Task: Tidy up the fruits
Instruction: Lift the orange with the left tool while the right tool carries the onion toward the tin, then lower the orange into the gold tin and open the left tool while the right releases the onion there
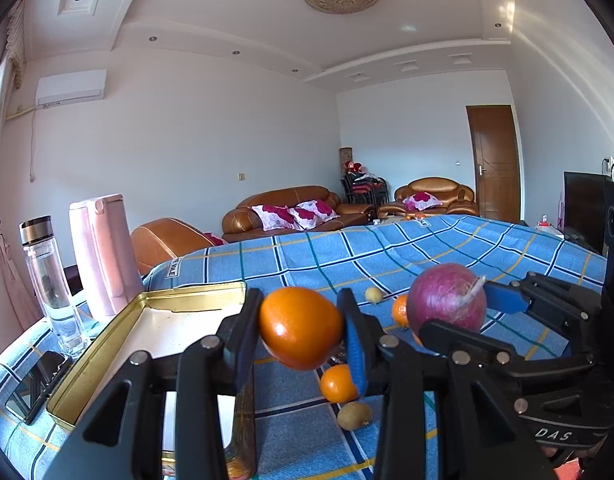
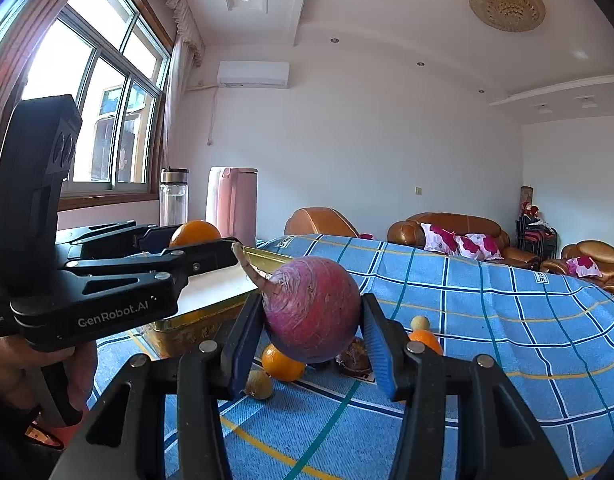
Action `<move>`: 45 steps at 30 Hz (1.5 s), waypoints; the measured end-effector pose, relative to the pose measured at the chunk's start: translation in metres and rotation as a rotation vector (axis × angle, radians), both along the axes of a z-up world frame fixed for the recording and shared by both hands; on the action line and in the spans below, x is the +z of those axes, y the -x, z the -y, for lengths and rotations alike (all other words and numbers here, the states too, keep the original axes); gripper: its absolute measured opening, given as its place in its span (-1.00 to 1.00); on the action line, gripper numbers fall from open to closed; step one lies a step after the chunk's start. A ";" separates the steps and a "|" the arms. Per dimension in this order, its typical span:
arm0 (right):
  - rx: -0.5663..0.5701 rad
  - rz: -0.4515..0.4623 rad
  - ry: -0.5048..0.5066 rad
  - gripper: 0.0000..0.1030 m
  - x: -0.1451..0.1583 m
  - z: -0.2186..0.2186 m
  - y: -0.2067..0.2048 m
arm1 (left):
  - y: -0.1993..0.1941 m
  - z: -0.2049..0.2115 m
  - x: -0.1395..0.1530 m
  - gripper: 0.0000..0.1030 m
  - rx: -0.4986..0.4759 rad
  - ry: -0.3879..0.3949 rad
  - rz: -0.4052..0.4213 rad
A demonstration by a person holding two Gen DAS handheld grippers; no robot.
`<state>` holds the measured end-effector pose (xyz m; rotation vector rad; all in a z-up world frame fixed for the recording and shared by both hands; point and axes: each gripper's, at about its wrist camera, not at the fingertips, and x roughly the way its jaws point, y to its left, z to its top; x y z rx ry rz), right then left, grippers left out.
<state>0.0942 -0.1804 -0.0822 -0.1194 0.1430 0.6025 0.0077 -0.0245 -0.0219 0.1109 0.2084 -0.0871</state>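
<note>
"GenRobot.AI" on left tongs (image 2: pixel 195 246), "DAS" on right tongs (image 1: pixel 451 308)

tin tray (image 1: pixel 107 344): on table, left | bottle (image 1: pixel 53 284), jug (image 1: pixel 103 256): behind tray | phone (image 1: pixel 39 384): left of tray | orange (image 1: pixel 301 326): in left gripper (image 1: pixel 303 332), beside tray | radish (image 2: pixel 313 314): in right gripper (image 2: pixel 313 340), above loose fruits on tablecloth (image 2: pixel 487 320)

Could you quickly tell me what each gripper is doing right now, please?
Left gripper: closed on an orange, held above the table.
Right gripper: closed on a purple round root vegetable, also held up.
</note>
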 end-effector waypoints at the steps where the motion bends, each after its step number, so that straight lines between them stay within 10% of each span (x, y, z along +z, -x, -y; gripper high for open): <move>1: 0.000 0.001 0.000 -0.01 0.001 0.000 0.000 | 0.000 0.000 0.000 -0.23 0.000 0.000 0.001; 45: 0.143 -0.067 0.102 -0.01 0.043 -0.084 -0.053 | -0.033 -0.085 0.003 -0.23 0.171 0.030 -0.058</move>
